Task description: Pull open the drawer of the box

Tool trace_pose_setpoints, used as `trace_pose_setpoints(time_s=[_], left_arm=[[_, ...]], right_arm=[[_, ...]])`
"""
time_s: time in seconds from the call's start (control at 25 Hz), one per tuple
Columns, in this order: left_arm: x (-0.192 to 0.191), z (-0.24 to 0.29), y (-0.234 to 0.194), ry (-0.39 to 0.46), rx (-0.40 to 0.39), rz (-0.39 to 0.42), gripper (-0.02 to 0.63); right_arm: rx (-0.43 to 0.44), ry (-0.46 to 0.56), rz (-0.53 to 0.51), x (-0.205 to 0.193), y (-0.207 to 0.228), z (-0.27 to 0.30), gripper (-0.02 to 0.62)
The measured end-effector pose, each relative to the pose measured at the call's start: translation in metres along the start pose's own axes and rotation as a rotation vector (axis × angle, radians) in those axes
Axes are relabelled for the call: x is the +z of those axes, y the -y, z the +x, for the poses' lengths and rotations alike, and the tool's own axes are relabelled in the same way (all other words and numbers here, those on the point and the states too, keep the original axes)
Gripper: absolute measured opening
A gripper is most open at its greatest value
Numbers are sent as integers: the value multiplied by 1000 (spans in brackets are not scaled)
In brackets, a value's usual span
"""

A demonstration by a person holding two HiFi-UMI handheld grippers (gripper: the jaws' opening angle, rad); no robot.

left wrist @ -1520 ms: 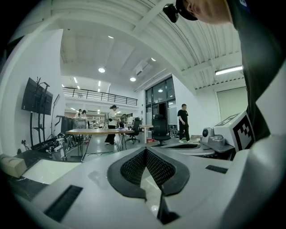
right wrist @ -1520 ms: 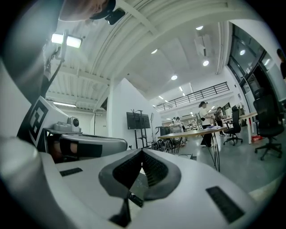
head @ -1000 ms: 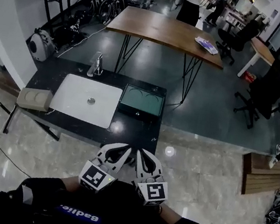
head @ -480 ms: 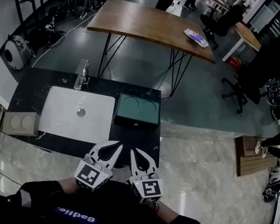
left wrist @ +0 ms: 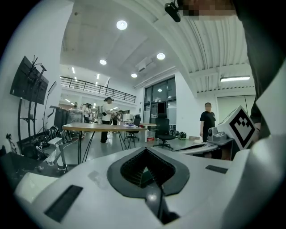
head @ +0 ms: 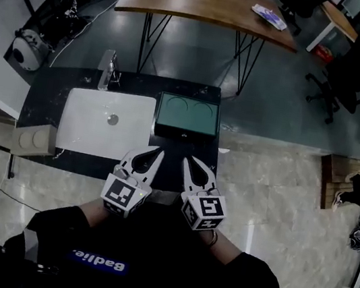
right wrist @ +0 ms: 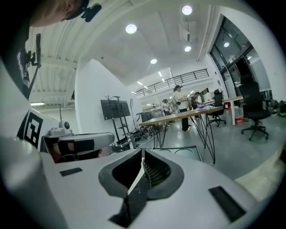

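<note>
Step in hand: approach, with the drawer judged not yet pulled. The left gripper [head: 159, 151] and right gripper [head: 188, 158] are both clenched on nothing, side by side over the near edge of the dark counter [head: 52, 91]. They are apart from the green box [head: 187, 115], which stands just beside the white sink [head: 87, 128]. The next move calls for parting one gripper's jaws, advancing to the small knob [head: 183, 134] on the box front, and clamping it before pulling back.

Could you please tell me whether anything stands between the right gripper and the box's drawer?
Nothing visible does: only bare dark countertop lies between the right gripper and the drawer front of the green box.
</note>
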State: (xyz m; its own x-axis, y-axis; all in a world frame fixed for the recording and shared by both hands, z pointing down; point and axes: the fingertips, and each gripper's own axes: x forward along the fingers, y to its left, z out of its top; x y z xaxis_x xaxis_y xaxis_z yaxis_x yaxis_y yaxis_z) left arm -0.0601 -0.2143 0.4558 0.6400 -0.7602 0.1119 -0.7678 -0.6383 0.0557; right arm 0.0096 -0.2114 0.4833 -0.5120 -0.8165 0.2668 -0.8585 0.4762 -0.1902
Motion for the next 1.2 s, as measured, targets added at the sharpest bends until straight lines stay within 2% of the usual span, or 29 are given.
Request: trace_pose_setpoints(time_s=[0.12, 0.2, 0.4, 0.56, 0.72, 0.8, 1.2], left_arm=[[-5, 11, -7, -50, 42, 10, 2], [-10, 20, -11, -73, 67, 6, 2], [-25, 47, -24, -109, 99, 32, 2], [-37, 65, -32, -165, 121, 22, 2], [-53, 83, -43, -216, 121, 76, 2], [-64, 89, -50, -269, 118, 95, 2], [-117, 118, -82, -529, 105, 291, 2]], right_arm=[[23, -37, 63, -9, 18, 11, 3], [50, -65, 98, -16, 26, 18, 52], [95, -123, 162, -36, 45, 43, 67], [103, -174, 191, -51, 58, 56, 83], [122, -241, 211, -71, 63, 72, 110], [122, -267, 210, -78, 67, 79, 120], [53, -351, 216, -108, 80, 111, 127]])
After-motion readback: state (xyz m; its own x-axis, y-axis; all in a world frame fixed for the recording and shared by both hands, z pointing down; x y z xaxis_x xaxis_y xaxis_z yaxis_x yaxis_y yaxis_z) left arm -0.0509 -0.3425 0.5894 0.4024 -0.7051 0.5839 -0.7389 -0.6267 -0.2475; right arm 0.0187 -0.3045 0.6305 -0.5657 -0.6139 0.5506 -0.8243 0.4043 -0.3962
